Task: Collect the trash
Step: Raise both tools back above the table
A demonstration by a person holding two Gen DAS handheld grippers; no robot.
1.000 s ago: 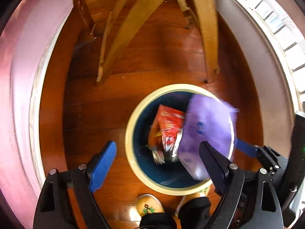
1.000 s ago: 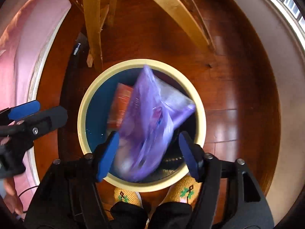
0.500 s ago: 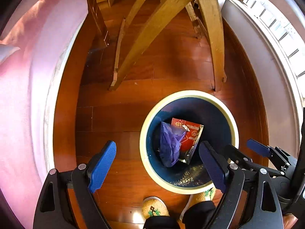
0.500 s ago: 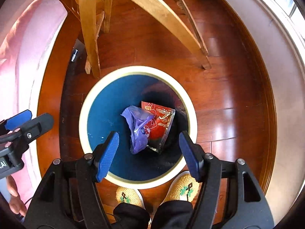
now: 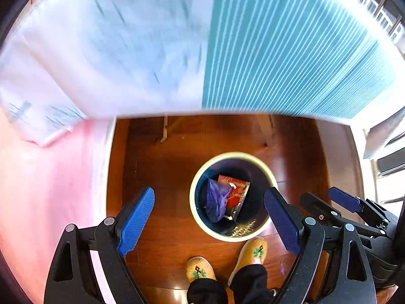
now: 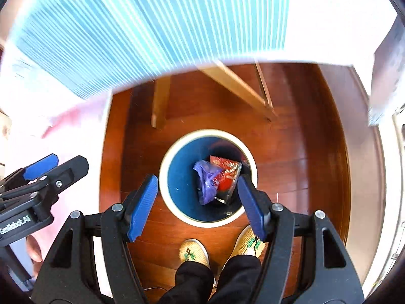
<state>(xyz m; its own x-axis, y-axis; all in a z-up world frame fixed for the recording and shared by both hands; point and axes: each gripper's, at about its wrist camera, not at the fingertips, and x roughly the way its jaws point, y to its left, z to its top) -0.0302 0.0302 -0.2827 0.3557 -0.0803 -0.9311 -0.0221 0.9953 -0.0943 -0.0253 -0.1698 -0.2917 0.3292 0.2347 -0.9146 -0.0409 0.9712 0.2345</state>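
A round bin with a cream rim (image 5: 200, 177) (image 6: 165, 162) and dark blue inside stands on the wooden floor far below both grippers. In it lie a crumpled purple plastic bag (image 5: 215, 202) (image 6: 206, 182) and a red snack wrapper (image 5: 234, 190) (image 6: 226, 171) side by side. My left gripper (image 5: 210, 217) stands open high above the bin with nothing between its blue pads. My right gripper (image 6: 198, 202) is open and empty too, and shows at the right edge of the left wrist view (image 5: 344, 201).
A table edge with a teal striped cloth (image 5: 291, 50) (image 6: 152, 25) and a white cloth (image 5: 114, 50) fills the upper half of both views. Wooden legs (image 6: 159, 103) stand behind the bin. A person's feet in yellow slippers (image 5: 200, 269) (image 6: 193, 253) are beside it. Pink fabric (image 5: 45, 190) lies at left.
The purple bag fell from the right gripper into the bin beside the red wrapper. Both grippers then rose well above the bin, and the tabletop came into view.
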